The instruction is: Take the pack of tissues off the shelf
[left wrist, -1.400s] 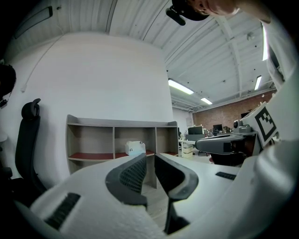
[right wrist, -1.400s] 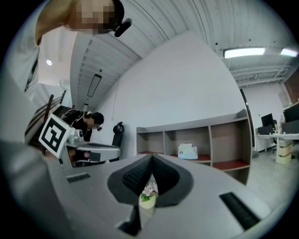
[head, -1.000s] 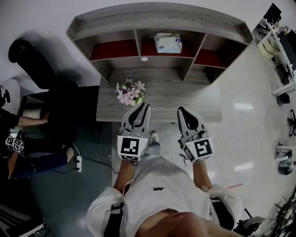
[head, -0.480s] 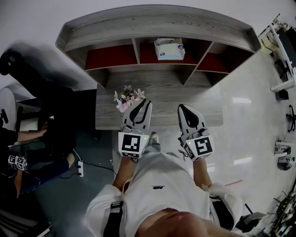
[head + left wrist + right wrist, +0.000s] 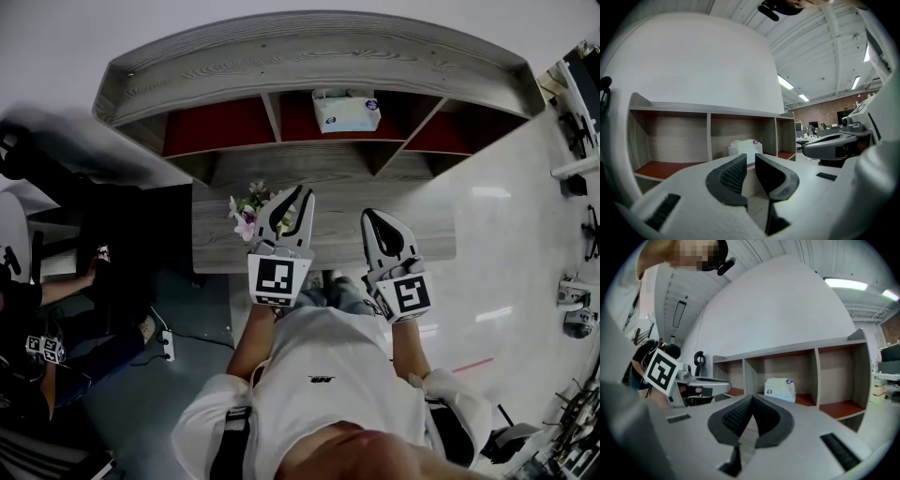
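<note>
The white pack of tissues lies in the middle compartment of the wooden shelf; it also shows in the left gripper view and the right gripper view. My left gripper hangs over the front of the table, next to the flowers, well short of the pack. Its jaws stand open by a narrow gap, with nothing between them. To its right my right gripper is held lower, its tips meeting, shut and empty.
A small bunch of pink and white flowers stands on the grey wooden table below the shelf. The side compartments have red floors. Another person sits at the left. Pale floor lies to the right.
My left gripper has moved up and forward over the table beside the flowers, and its jaws have parted slightly. The right gripper has hardly moved. The shelf looks a little nearer.
</note>
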Motion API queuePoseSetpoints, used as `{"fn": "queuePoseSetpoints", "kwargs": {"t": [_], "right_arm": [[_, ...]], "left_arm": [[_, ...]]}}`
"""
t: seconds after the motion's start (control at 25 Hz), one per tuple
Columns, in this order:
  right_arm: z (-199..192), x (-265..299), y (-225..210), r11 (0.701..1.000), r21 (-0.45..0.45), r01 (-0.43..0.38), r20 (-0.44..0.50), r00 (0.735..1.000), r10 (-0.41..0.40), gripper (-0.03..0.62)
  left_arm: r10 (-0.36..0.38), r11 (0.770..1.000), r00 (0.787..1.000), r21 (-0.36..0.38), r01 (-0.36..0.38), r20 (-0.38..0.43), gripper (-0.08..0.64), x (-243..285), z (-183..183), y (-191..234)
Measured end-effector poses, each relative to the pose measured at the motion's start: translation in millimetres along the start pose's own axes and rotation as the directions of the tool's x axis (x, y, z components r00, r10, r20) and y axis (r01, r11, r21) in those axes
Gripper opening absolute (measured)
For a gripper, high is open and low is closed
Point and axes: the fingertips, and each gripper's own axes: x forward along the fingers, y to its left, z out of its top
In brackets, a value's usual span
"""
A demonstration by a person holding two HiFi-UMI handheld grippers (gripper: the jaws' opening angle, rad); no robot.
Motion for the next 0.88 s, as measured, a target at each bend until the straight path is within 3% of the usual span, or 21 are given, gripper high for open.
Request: {"fn": "queuePoseSetpoints", "kwargs": {"t": [0.88], "right_arm": [[-24,64,-51,0.998,0.011,-0.062,-0.086,0.994,0.063,0.025]], "left_arm": [[0.045,0.999,0.997,-0.003,-0.045,-0.059,0.072,102,-23,23]]}}
